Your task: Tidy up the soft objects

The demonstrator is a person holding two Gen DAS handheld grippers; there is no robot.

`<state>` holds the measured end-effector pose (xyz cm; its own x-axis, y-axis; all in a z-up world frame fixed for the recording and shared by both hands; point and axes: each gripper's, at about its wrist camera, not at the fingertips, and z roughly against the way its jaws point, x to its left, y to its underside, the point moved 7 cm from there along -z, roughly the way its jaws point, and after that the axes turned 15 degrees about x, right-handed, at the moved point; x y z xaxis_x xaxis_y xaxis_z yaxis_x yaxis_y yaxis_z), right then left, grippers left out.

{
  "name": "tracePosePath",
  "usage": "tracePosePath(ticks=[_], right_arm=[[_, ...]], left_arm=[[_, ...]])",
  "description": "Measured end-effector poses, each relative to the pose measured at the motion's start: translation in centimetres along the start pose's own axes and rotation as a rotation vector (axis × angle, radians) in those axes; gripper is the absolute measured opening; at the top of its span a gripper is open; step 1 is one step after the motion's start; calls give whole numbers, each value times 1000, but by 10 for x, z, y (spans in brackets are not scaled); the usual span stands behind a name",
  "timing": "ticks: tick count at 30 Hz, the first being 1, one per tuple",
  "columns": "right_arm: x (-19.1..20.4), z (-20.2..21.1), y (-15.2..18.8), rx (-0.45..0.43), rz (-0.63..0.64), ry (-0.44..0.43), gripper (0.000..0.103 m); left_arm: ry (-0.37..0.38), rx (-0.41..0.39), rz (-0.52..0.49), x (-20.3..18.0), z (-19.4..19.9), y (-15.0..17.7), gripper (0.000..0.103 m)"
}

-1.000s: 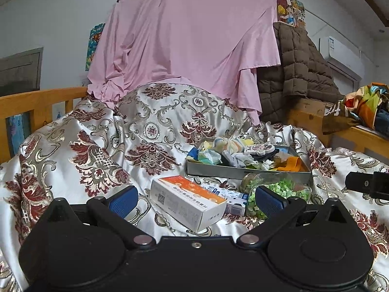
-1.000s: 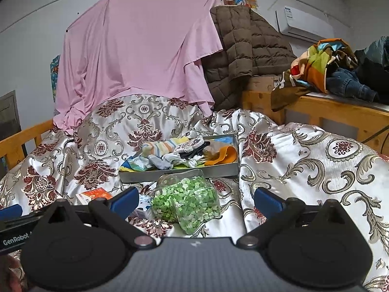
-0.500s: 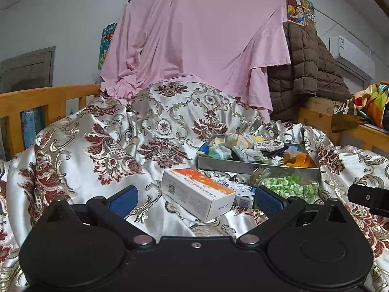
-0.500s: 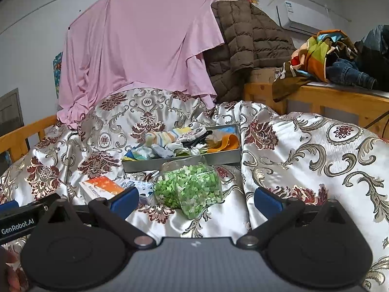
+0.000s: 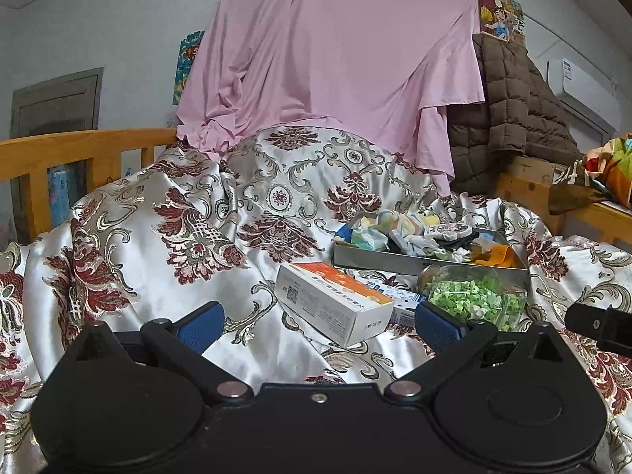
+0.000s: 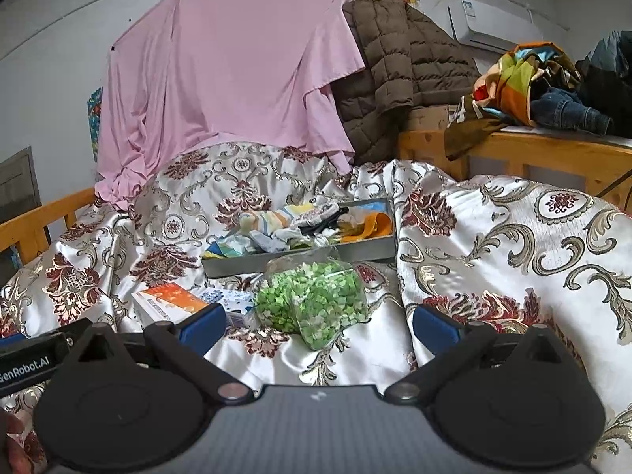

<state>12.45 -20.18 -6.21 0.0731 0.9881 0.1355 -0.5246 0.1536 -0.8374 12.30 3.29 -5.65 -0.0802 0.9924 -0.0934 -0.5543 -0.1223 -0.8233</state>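
A grey tray (image 5: 395,264) (image 6: 367,248) heaped with small rolled cloths and socks rests on the patterned satin bedspread (image 5: 189,237). In front of it lie a clear bag of green pieces (image 5: 470,296) (image 6: 312,300), a white and orange box (image 5: 331,300) (image 6: 170,296) and a small blue-print box (image 6: 225,299). My left gripper (image 5: 318,322) is open, empty, low over the bedspread just short of the orange box. My right gripper (image 6: 318,322) is also open and empty, just short of the green bag. The right gripper's side (image 5: 600,326) shows in the left wrist view.
A pink sheet (image 5: 335,67) hangs behind the bed, with a brown quilted coat (image 5: 509,106) beside it. Wooden rails (image 5: 79,150) (image 6: 513,154) flank the bed. Piled clothes (image 6: 545,91) lie on the right shelf. A raised fold of bedspread (image 6: 513,237) stands right of the tray.
Both grippers have drifted back and to the left, so the tray, boxes and green bag sit further right in each view. Both stay open and empty.
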Motion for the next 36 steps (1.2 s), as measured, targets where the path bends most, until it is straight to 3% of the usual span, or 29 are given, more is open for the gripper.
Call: tracePosePath(ticks=[36], right_arm=[[-1,-7,3,-16,6,29,103]], left_arm=[[0,3,2,0,-1,1,102]])
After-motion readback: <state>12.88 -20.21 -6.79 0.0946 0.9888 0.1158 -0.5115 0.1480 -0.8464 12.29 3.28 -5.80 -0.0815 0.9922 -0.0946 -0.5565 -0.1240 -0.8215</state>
